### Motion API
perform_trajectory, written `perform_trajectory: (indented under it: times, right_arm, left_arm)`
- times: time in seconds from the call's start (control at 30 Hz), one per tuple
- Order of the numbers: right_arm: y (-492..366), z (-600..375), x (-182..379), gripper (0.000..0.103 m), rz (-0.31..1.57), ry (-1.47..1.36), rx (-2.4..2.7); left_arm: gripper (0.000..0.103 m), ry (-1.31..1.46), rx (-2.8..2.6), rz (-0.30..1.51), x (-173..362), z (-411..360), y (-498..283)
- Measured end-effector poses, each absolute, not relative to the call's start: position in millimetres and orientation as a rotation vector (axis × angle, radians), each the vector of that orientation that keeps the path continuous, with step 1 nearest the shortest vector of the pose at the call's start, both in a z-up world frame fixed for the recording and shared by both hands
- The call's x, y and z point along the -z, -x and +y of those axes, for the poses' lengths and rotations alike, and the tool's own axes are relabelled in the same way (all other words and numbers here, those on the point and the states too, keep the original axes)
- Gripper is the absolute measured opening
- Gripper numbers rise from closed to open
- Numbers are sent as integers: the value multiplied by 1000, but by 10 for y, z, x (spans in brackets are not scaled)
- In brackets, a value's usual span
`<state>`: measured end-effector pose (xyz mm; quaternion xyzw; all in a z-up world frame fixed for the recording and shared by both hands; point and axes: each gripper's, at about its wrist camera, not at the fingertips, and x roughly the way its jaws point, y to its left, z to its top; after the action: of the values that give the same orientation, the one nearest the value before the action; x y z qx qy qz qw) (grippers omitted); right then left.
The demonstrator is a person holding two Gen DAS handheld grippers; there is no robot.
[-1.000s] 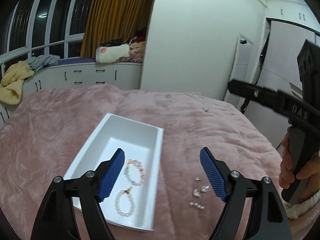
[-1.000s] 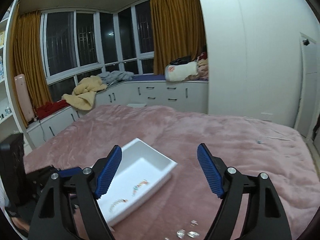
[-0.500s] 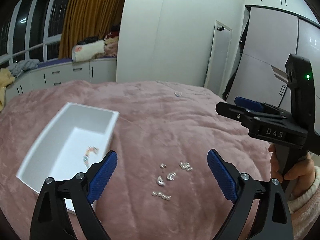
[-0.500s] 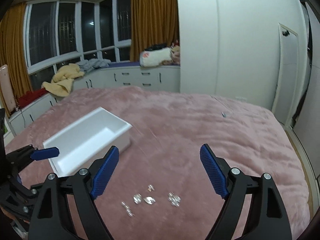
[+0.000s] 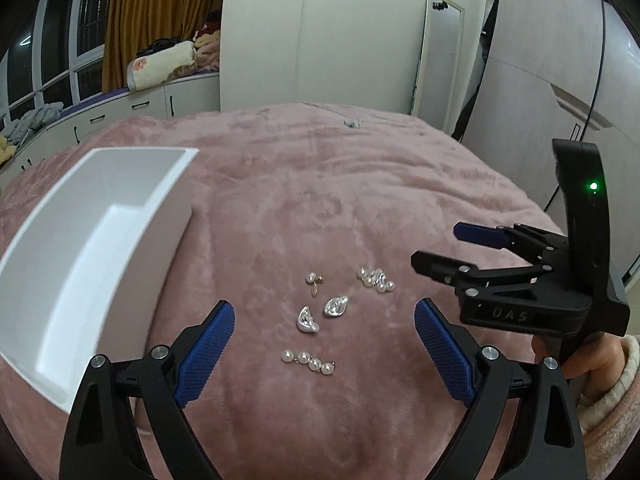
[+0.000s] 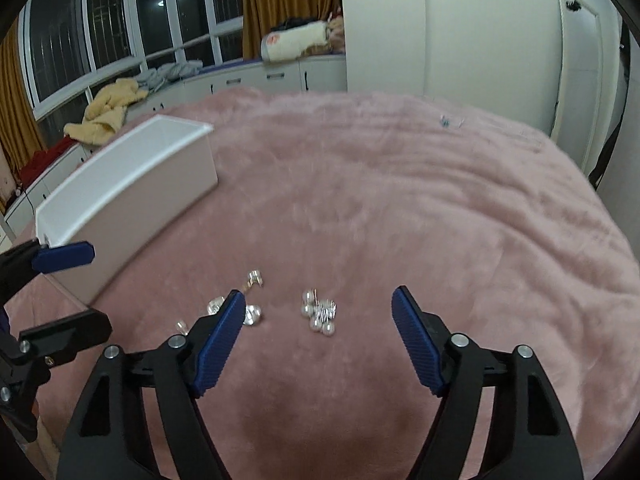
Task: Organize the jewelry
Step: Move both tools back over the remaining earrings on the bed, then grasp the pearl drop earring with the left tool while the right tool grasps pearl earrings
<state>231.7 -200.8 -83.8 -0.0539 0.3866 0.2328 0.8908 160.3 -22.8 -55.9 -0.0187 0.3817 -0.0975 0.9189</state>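
Plush pink blanket (image 5: 360,200) (glossy pearl earrings (image 5: 307,361))

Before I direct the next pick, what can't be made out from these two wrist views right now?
- White tray contents: left wrist view is motion-blurred and the floor partly cut off; right wrist view shows only its outer wall.
- Jewelry in the right wrist view: blurred; the right gripper's closing left finger covers part of it.
- Small item at the blanket's far edge: too small to identify.
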Motion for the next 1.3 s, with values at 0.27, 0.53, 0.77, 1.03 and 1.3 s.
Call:
perform_trajectory:
  times: [0.27,0.53,0.77,1.03,1.3]
  right_arm:
    - [-2446,-1913,1273,57,887,129,-498]
    - [-2544,-1830,1563,43,947,169,-493]
    - [-2580,-1818,1651,23,963,136,-536]
    - [-2559,-1844,1622,12,969,102,-550]
    - [-2484,-1855,1539,12,955,94,-563]
  left_arm:
    - [89,32,192,863,1040,-176,-1784]
    - [68,52,213,954,1476,-112,-1886]
    - [52,64,212,955,1572,-73,-1907]
    - [16,136,249,989,1616,5,-1914]
    - [16,152,262,978,1591,33,-1880]
